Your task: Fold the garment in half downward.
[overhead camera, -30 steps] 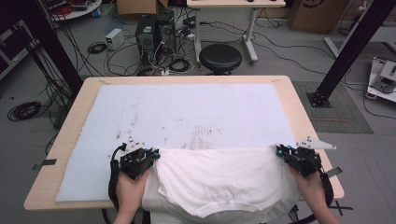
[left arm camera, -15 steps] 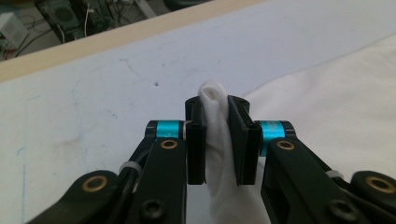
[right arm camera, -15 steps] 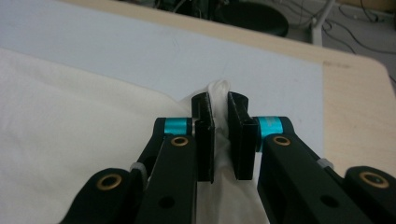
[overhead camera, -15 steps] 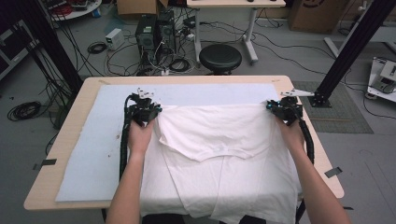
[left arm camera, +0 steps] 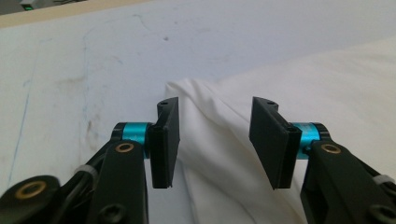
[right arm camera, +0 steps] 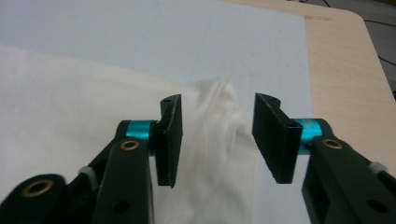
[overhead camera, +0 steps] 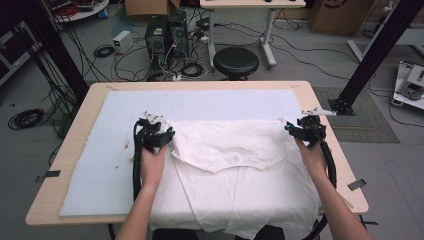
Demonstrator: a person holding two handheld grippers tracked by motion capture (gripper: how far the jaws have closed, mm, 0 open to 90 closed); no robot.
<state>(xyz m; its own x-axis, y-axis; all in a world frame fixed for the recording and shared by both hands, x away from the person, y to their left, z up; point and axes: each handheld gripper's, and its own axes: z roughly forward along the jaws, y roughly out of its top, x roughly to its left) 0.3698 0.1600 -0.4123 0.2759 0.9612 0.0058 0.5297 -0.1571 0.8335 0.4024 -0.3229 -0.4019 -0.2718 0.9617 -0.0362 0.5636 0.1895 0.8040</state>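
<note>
A white T-shirt point(overhead camera: 230, 150) lies on the pale mat point(overhead camera: 115, 150), its upper part folded over towards the person, its lower part hanging off the near table edge. My left gripper point(overhead camera: 167, 134) stands at the fold's left corner and my right gripper point(overhead camera: 290, 127) at the right corner. Both have just been opening their jaws. In the left gripper view the left gripper point(left arm camera: 215, 102) is open, with a bunched shirt corner point(left arm camera: 196, 100) lying loose between the pads. In the right gripper view the right gripper point(right arm camera: 218, 99) is open over the other rumpled corner point(right arm camera: 219, 116), pads apart from the cloth.
The mat covers most of the wooden table point(overhead camera: 65, 165), with stains on its left part. Bare mat stretches beyond the shirt to the far edge. On the floor behind the table are a black stool point(overhead camera: 235, 61), computer towers point(overhead camera: 162, 32) and cables. A black frame post point(overhead camera: 372, 50) slants at the right.
Both hands carried the shirt's edge from the near table edge out across the mat, then drew back a little. The jaws, shut on the cloth before, now stand open and the fold lies flat.
</note>
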